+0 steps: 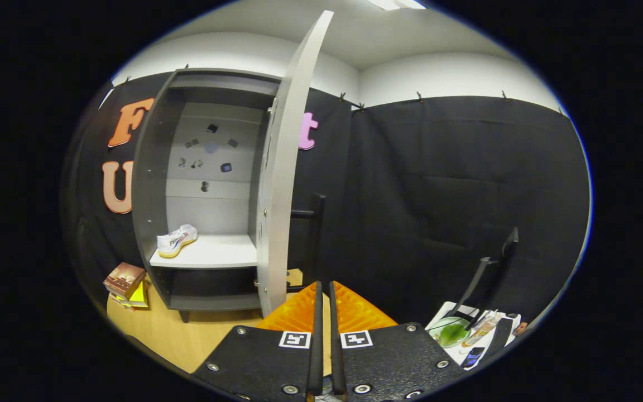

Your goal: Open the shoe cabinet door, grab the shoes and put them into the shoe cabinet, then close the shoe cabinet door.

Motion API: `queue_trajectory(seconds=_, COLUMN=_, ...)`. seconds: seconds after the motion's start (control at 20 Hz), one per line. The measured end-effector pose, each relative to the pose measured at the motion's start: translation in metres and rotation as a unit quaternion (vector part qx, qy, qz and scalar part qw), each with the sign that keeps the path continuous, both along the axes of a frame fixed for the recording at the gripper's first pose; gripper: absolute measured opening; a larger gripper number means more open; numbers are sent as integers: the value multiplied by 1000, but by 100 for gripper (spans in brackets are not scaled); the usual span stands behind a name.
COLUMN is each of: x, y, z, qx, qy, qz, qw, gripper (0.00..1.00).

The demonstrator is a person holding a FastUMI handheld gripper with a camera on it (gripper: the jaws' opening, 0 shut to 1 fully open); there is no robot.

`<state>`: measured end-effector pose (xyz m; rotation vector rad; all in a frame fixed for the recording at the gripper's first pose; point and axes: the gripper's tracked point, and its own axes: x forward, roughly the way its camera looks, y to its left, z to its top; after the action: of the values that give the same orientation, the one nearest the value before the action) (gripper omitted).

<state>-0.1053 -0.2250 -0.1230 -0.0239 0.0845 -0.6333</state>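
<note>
The tool (325, 293), fingers pressed together and holding nothing, points at the tall grey wooden cabinet door (279, 184), open at 12 o'clock. White sneaker (176, 240) rests on the shelf (215, 254) at 10 o'clock. Push the door's outer face steadily leftward to shut it.

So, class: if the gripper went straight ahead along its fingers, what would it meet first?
Probably the edge of the open cabinet door, just ahead of the closed gripper; depth is unclear. The shoe sits on the shelf beyond, off to the side.

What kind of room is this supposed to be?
Probably a staged recording booth, not a real home: black cloth walls, one shoe cabinet with its door open and a shoe inside. The claw is shut, empty.
</note>
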Motion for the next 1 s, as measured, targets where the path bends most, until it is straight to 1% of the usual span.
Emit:
queue_trajectory(seconds=0.05, x=-6, y=4, z=6, qx=-7, qy=-7, qz=-3, qw=1000, gripper=6)
queue_trajectory(seconds=0.1, x=-4, y=7, z=8, qx=-16, qy=-12, qz=1, qw=1000, gripper=6)
queue_trajectory(seconds=0.2, x=4, y=23, z=6, qx=-28, qy=-16, qz=23, qw=999, gripper=11)
queue_trajectory(seconds=0.25, x=8, y=33, z=3, qx=-32, qy=-16, qz=39, qw=999, gripper=21)
queue_trajectory(seconds=0.3, x=14, y=45, z=-4, qx=-35, qy=-13, qz=57, qw=998, gripper=26)
queue_trajectory(seconds=0.35, x=24, y=56, z=-14, qx=-35, qy=-4, qz=74, qw=997, gripper=38)
queue_trajectory(seconds=0.4, x=34, y=67, z=-30, qx=-30, qy=9, qz=92, qw=995, gripper=43)
queue_trajectory(seconds=0.45, x=47, y=81, z=-47, qx=-20, qy=21, qz=113, qw=993, gripper=53)
queue_trajectory(seconds=0.5, x=58, y=96, z=-67, qx=-5, qy=33, qz=136, qw=990, gripper=56)
queue_trajectory(seconds=0.55, x=70, y=109, z=-86, qx=11, qy=46, qz=157, qw=986, gripper=63)
queue_trajectory(seconds=0.6, x=80, y=120, z=-108, qx=24, qy=61, qz=175, qw=982, gripper=66)
queue_trajectory(seconds=0.65, x=88, y=128, z=-130, qx=33, qy=78, qz=188, qw=978, gripper=73)
queue_trajectory(seconds=0.7, x=95, y=132, z=-153, qx=37, qy=97, qz=197, qw=975, gripper=75)
queue_trajectory(seconds=0.75, x=102, y=136, z=-176, qx=41, qy=117, qz=201, qw=972, gripper=80)
queue_trajectory(seconds=0.8, x=108, y=138, z=-200, qx=44, qy=136, qz=204, qw=968, gripper=82)
queue_trajectory(seconds=0.85, x=116, y=139, z=-222, qx=50, qy=155, qz=206, qw=965, gripper=86)
queue_trajectory(seconds=1.0, x=132, y=145, z=-285, qx=75, qy=199, qz=210, qw=954, gripper=90)
